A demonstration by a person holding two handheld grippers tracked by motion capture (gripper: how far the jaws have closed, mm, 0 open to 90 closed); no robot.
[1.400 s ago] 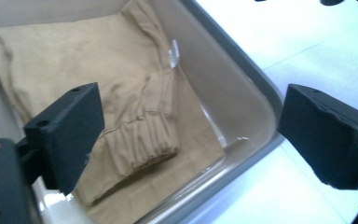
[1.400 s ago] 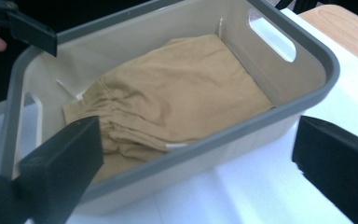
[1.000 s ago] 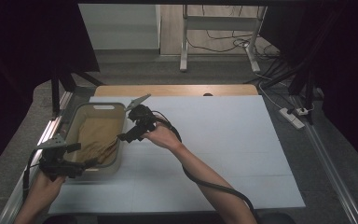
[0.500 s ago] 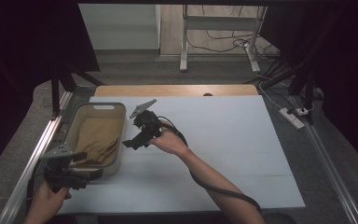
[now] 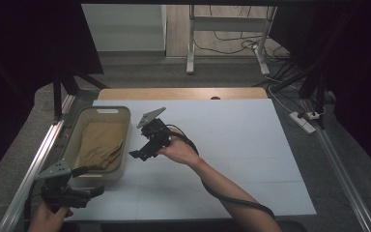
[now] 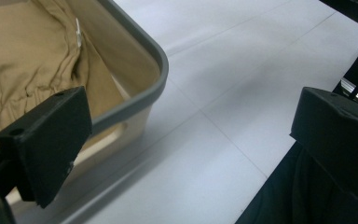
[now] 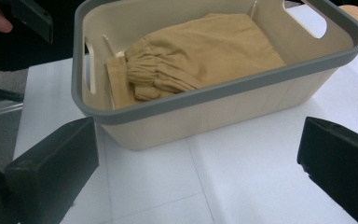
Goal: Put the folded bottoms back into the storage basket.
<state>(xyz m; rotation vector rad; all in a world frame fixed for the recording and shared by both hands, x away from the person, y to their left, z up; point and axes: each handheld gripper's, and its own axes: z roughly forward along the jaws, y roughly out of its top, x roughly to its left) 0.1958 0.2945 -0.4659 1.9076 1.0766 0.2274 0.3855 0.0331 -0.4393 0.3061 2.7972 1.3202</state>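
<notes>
A beige basket with a grey rim [image 5: 123, 145] stands at the table's left side, and a folded tan cloth [image 5: 101, 144] lies inside it. My right gripper [image 5: 140, 153] hovers open just right of the basket, jaws pointing at its side wall. In the right gripper view the basket [image 7: 223, 112] and the cloth [image 7: 205, 51] lie beyond my open right gripper [image 7: 198, 170]. My left gripper [image 5: 90, 182] is open near the table's front left corner, outside the basket. The left gripper view has the basket's corner [image 6: 156, 56] and the cloth [image 6: 28, 56] past my open left gripper [image 6: 191, 140].
The white table top [image 5: 241, 154] stretches bare to the right of the basket. A wooden strip [image 5: 183, 93] runs along its far edge. An aluminium rail [image 5: 34, 164] borders the left side. A power strip [image 5: 303, 121] lies on the floor at right.
My left gripper has drawn back from the basket's near end toward the table's front left corner. My right gripper has moved a little nearer to the person, off the basket's rim.
</notes>
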